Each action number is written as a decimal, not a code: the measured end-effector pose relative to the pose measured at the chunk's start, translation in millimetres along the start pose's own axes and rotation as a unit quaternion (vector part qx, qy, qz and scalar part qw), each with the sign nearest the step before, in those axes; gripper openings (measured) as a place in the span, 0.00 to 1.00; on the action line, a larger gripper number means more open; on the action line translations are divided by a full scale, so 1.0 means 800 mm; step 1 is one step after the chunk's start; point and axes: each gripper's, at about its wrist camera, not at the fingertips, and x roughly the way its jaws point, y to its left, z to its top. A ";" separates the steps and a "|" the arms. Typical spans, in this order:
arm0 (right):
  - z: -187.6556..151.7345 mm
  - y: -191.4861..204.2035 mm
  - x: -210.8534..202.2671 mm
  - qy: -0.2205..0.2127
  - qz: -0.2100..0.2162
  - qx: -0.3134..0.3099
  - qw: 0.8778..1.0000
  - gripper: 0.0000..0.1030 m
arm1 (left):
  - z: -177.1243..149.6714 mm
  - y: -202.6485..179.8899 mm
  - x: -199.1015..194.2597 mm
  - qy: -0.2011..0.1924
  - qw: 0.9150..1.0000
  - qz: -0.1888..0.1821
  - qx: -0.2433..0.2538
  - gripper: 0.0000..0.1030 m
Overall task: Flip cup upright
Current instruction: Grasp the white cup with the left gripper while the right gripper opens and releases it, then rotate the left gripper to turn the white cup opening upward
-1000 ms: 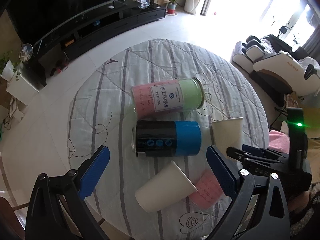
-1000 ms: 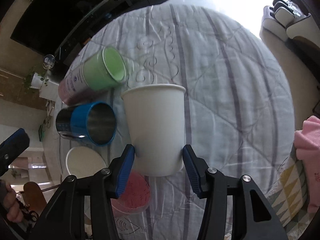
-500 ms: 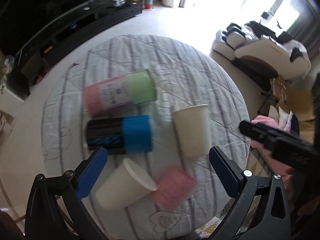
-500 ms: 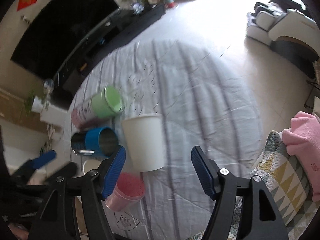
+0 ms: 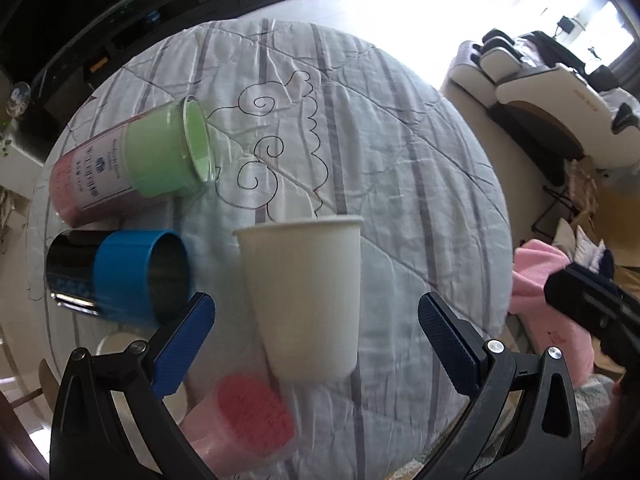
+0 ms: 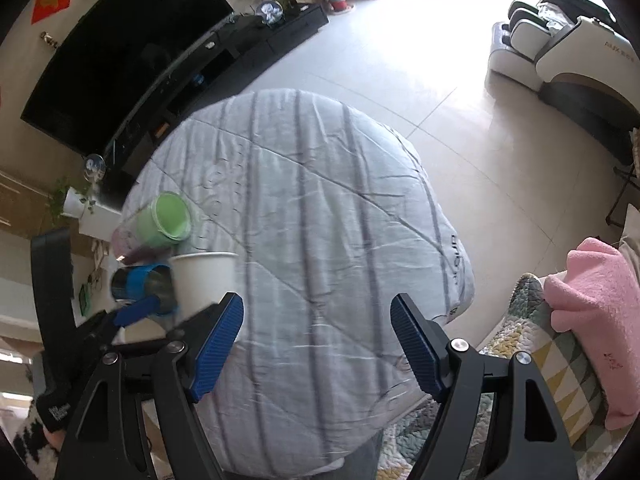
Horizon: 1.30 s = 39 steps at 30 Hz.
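Observation:
A white paper cup [image 5: 304,296] stands upright on the quilted round table [image 5: 400,168], mouth up. My left gripper [image 5: 316,344] is open, its blue pads wide apart on either side of the cup, not touching it. The cup also shows in the right wrist view [image 6: 206,280]. My right gripper [image 6: 316,344] is open and empty, pulled back above the table's near right edge. A blue-and-black metal cup [image 5: 120,280], a pink-and-green cup [image 5: 132,168] and a pink cup [image 5: 244,420] lie on their sides.
A second white paper cup [image 5: 110,342] lies mostly hidden behind my left finger. A pink cloth [image 6: 596,320] lies on a seat to the right. A massage chair [image 5: 552,92] and a TV stand [image 6: 208,60] stand beyond the table.
My right gripper let go of the white cup, opened wide and drew back and up. My left gripper swung right and closer, so the upright cup now sits between its open fingers.

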 end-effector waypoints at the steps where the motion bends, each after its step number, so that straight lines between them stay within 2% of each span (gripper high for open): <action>1: 0.001 -0.005 0.005 0.006 0.001 -0.001 1.000 0.75 | 0.003 0.000 0.005 0.001 1.000 0.005 -0.004 1.00; 2: 0.003 -0.008 0.011 0.011 0.004 0.000 1.000 0.75 | 0.005 0.002 0.009 -0.001 1.000 0.012 -0.008 1.00; 4: 0.005 -0.013 0.020 0.016 0.008 -0.001 1.000 0.75 | 0.009 0.009 0.015 -0.002 1.000 0.013 -0.016 0.93; 5: 0.005 -0.014 0.023 0.017 0.009 -0.002 1.000 0.75 | 0.011 0.012 0.018 0.001 1.000 0.012 -0.018 0.77; 6: 0.006 -0.014 0.028 0.020 0.012 -0.003 1.000 0.75 | 0.012 0.015 0.021 0.005 1.000 0.007 -0.021 0.67; 9: 0.008 -0.012 0.034 0.021 0.016 -0.008 1.000 0.75 | 0.014 0.025 0.021 0.003 0.999 -0.019 -0.028 0.65; 13: 0.012 -0.011 0.033 0.017 0.021 -0.005 1.000 0.75 | 0.021 0.023 0.005 -0.020 0.998 -0.051 -0.018 0.65; 17: 0.018 -0.009 0.020 -0.006 0.024 -0.001 1.000 0.75 | 0.051 0.006 -0.020 -0.082 0.995 -0.060 0.016 0.65; 19: 0.023 -0.008 0.013 -0.024 0.022 -0.001 0.999 0.75 | 0.071 -0.003 -0.028 -0.127 0.989 -0.073 0.031 0.65; 23: 0.027 -0.015 0.005 -0.062 0.027 0.015 0.998 0.75 | 0.099 -0.018 -0.013 -0.186 0.979 -0.062 0.063 0.65; 28: 0.015 -0.022 0.013 -0.073 0.037 0.041 0.996 0.75 | 0.081 -0.020 0.031 -0.149 0.986 -0.047 0.061 0.65; 30: 0.008 -0.023 0.017 -0.066 0.038 0.047 0.996 0.75 | 0.071 -0.011 0.035 -0.129 0.989 -0.047 0.046 0.65; 34: 0.001 -0.017 0.015 -0.064 0.039 0.044 0.996 0.75 | 0.060 -0.010 0.029 -0.127 0.990 -0.040 0.050 0.65; 36: 0.001 -0.013 0.011 -0.068 0.039 0.043 0.996 0.75 | 0.066 -0.011 0.027 -0.132 0.989 -0.041 0.051 0.65; 39: 0.002 -0.009 0.002 -0.080 0.040 0.038 0.995 0.75 | 0.083 -0.021 0.008 -0.177 0.982 -0.039 0.061 0.65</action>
